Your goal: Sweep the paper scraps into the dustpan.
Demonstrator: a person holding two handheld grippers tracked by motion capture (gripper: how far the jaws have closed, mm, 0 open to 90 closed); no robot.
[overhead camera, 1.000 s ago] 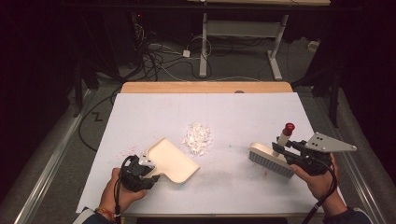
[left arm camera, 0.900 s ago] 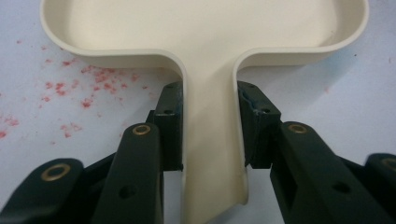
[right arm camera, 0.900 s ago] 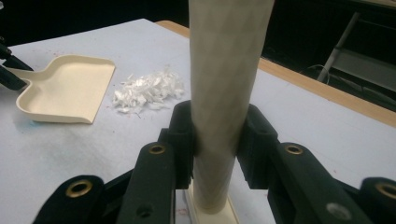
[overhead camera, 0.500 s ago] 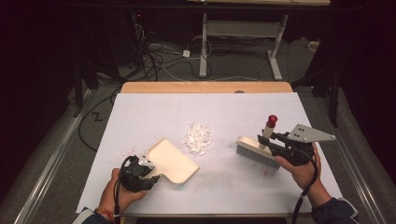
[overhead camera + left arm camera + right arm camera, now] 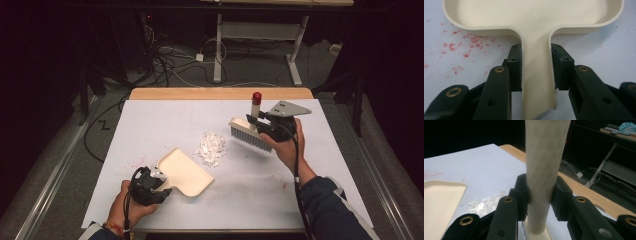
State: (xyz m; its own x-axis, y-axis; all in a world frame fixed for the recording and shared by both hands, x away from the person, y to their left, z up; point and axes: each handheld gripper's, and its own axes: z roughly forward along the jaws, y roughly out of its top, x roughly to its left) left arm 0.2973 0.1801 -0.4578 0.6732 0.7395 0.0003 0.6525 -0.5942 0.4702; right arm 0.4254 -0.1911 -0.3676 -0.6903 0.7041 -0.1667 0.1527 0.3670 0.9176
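A cream dustpan lies flat on the white table sheet at the front left. My left gripper is shut on its handle; the pads press both sides of it. A small heap of white paper scraps lies in the middle of the sheet, just beyond the pan's open edge. My right gripper is shut on the cream handle of a hand brush, whose handle ends in a red cap. The brush hangs just above the sheet, to the right of the scraps and a little behind them.
Red specks are scattered on the sheet left of the dustpan. A wooden table edge runs along the far side. Beyond it are cables on the floor and a white desk frame.
My right hand has carried the brush from the table's right side leftward and farther back, toward the scraps. The left hand and dustpan stayed where they were.
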